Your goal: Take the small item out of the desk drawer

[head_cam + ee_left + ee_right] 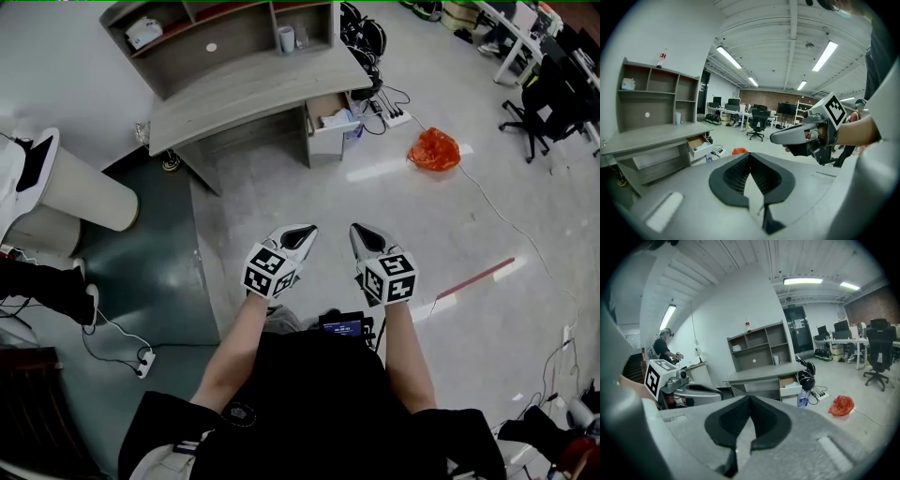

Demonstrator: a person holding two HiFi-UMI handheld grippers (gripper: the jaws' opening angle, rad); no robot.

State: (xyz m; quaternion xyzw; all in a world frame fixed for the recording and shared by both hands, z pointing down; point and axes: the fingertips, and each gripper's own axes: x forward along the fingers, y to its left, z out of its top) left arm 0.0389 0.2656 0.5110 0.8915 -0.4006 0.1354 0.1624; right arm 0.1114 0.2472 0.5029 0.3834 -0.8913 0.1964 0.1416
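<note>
The grey desk [253, 89] stands at the far end of the floor, and its right-hand drawer [332, 120] is pulled open. A pale small item [341, 120] lies inside it. Both grippers are held side by side low in front of the person, well short of the desk. My left gripper [305, 231] is shut with nothing between its jaws, and so is my right gripper [358, 231]. In the left gripper view the closed jaws [750, 156] point toward the open drawer [699, 144]. The right gripper view shows its closed jaws [750, 398] below the drawer [790, 383].
An orange bag [434, 150] and a power strip [394, 118] with cables lie on the floor right of the desk. A water bottle [802, 399] stands by the drawer. A white cylinder [82, 192] is at the left; office chairs [539, 105] stand at the far right.
</note>
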